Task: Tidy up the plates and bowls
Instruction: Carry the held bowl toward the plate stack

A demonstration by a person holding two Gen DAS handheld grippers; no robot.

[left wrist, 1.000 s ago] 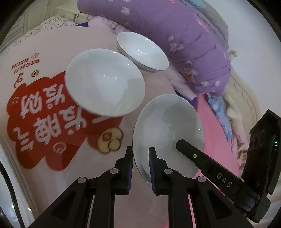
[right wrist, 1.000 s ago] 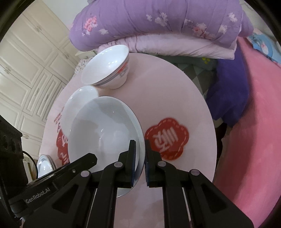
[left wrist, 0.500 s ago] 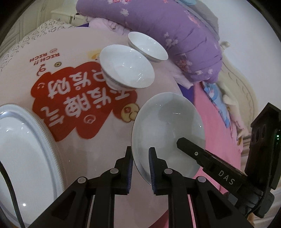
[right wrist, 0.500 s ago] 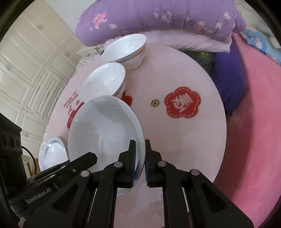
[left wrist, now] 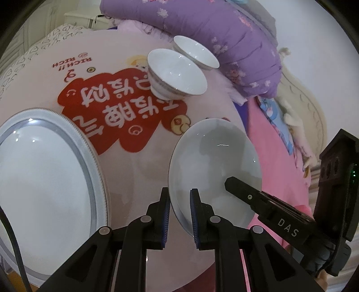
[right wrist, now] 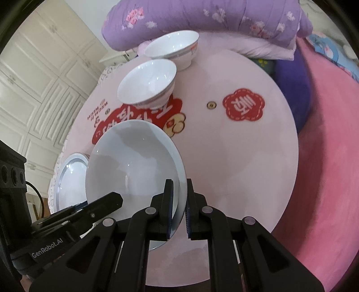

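Note:
A white deep plate [left wrist: 213, 161] [right wrist: 132, 164] hangs above the round pink table [right wrist: 235, 168], held by both grippers at opposite rims. My left gripper [left wrist: 178, 200] is shut on its left rim and my right gripper [right wrist: 178, 191] is shut on its right rim. In the left wrist view the right gripper's black finger reaches in over the plate's far side. A large flat plate with a grey ribbed rim [left wrist: 44, 179] [right wrist: 67, 177] lies on the table at the left. Two white bowls [left wrist: 177, 74] [right wrist: 148, 83] stand at the table's far side, one [right wrist: 175, 47] behind the other.
Red printed decals [left wrist: 116, 112] [right wrist: 243, 104] cover parts of the tabletop. A purple quilt [right wrist: 202, 20] is piled behind the bowls. A pink bedspread [right wrist: 325, 157] lies beyond the table's right edge and white cabinet doors [right wrist: 33, 78] stand at the left.
Both grippers carried the deep plate leftwards across the table, away from the bowls. The large flat plate has come into view at the left. The grips have not changed.

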